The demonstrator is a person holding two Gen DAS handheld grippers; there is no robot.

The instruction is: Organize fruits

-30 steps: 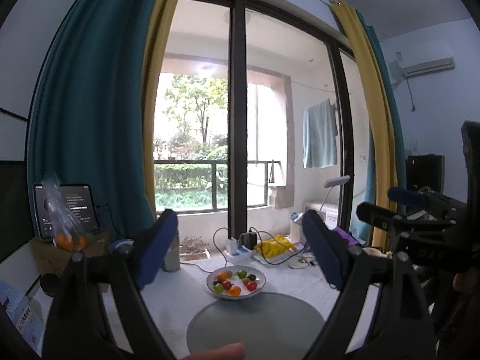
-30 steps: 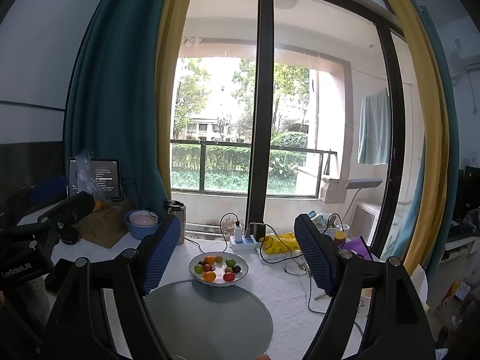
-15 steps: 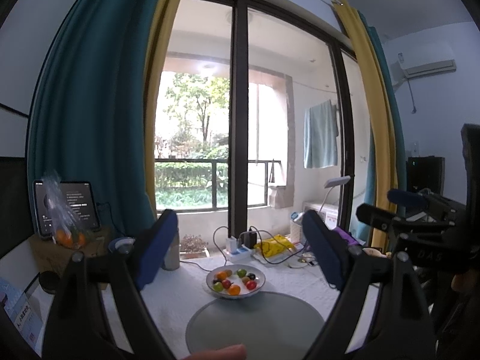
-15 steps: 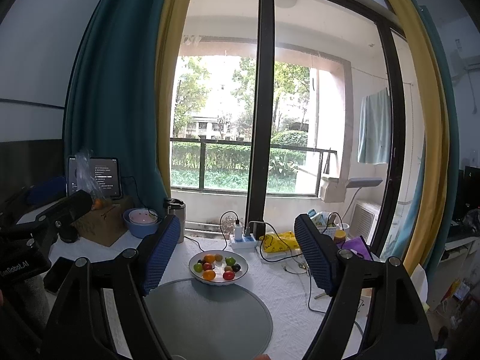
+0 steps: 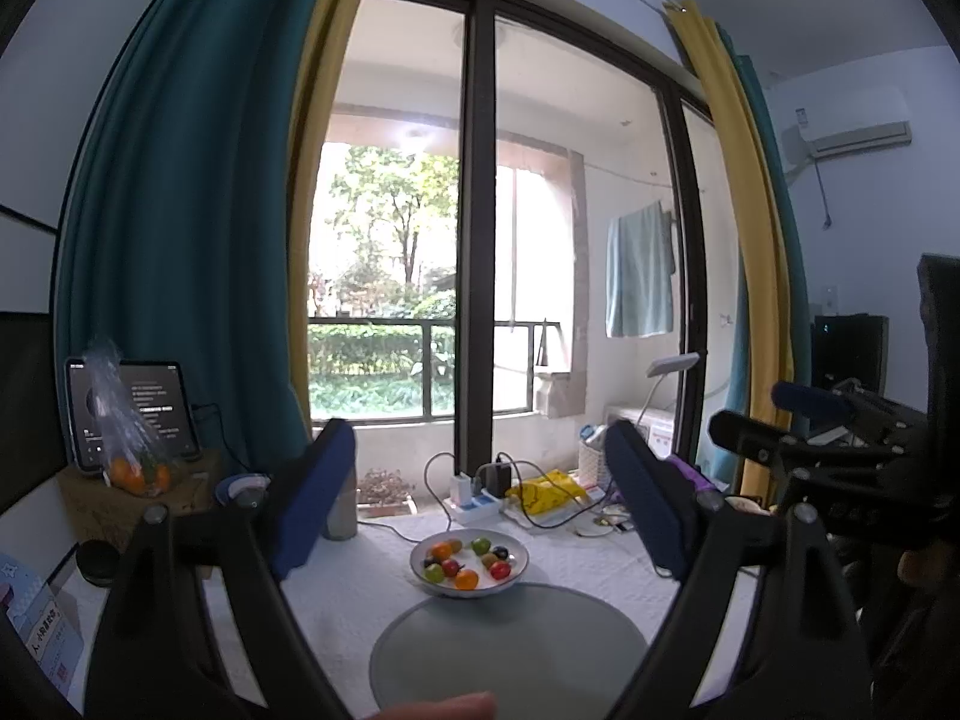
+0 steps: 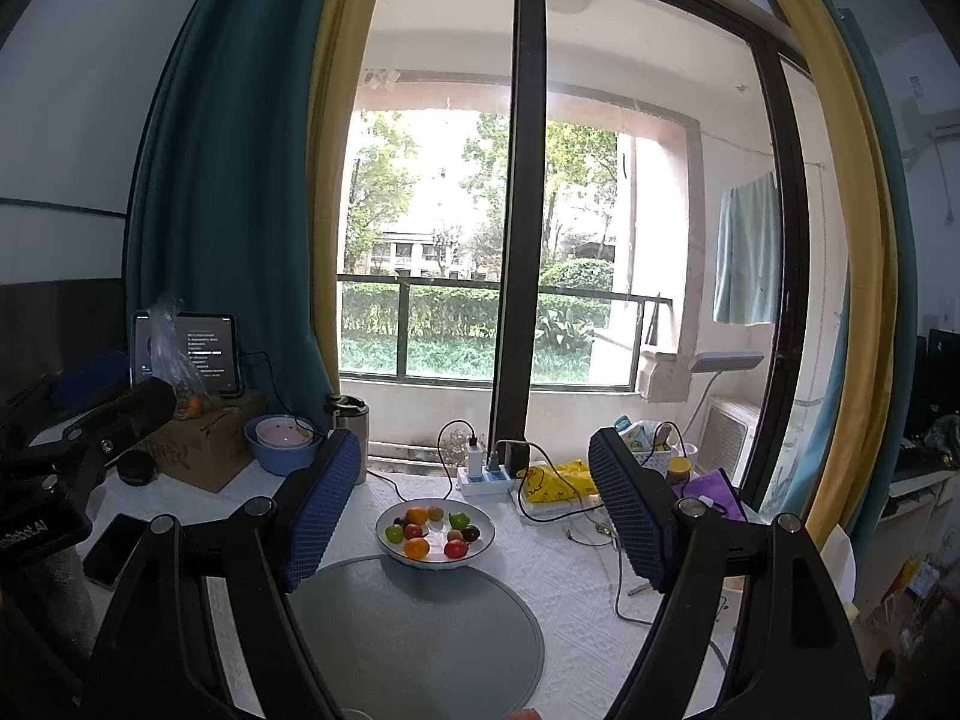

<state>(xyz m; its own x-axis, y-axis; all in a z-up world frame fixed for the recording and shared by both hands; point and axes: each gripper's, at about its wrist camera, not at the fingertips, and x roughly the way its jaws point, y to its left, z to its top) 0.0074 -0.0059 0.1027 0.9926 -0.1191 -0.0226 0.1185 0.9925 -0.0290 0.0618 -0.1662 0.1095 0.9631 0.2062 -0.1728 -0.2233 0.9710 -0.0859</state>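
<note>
A white bowl (image 5: pixel 519 548) (image 6: pixel 486 525) holds several small fruits in orange, red, green and dark purple. It stands on the white tablecloth just beyond a round grey mat (image 5: pixel 510 648) (image 6: pixel 414 630). My left gripper (image 5: pixel 480 504) is open and empty, held above the mat with the bowl between its blue pads. My right gripper (image 6: pixel 474 510) is open and empty too, also well short of the bowl. Each gripper shows at the edge of the other's view.
A power strip with cables (image 6: pixel 489 474), a yellow packet (image 6: pixel 561 483), a steel mug (image 6: pixel 351 426), a blue bowl (image 6: pixel 279 444), a cardboard box (image 6: pixel 204 444) with a tablet and bagged oranges (image 5: pixel 129 468), and a phone (image 6: pixel 114 549) surround the bowl.
Both views have shifted only slightly; the bowl sits a touch lower in the left wrist view. Both grippers stay open and empty.
</note>
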